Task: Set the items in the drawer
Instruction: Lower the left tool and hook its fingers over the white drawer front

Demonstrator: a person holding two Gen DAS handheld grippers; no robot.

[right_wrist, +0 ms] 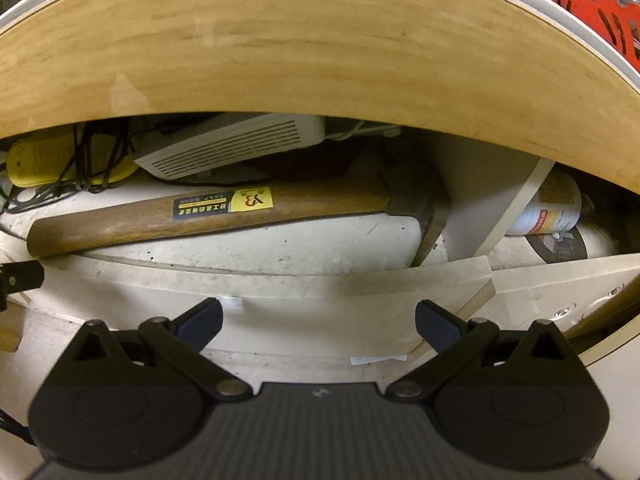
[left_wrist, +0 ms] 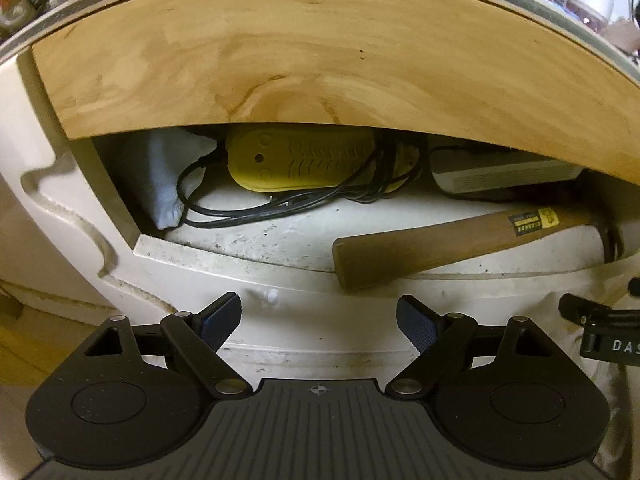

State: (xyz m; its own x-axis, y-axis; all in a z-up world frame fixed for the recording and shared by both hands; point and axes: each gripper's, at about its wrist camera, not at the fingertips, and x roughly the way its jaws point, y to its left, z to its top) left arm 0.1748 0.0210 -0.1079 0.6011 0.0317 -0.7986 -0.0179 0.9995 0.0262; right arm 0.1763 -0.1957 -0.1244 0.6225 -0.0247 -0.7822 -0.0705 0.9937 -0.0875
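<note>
Both the left gripper and right gripper hover spread wide and empty before the drawer. Inside, the hammer lies flat, its handle end overhanging the front edge.

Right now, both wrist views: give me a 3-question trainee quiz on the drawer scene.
1. True or false: the hammer lies inside the open drawer.
2. Which sits at the drawer's back left? A) yellow device wrapped in black cable B) red tray C) blue mug
3. Fill in: the left claw and right claw are both ____ and hold nothing.

Key: 1 true; 2 A; 3 open
</note>
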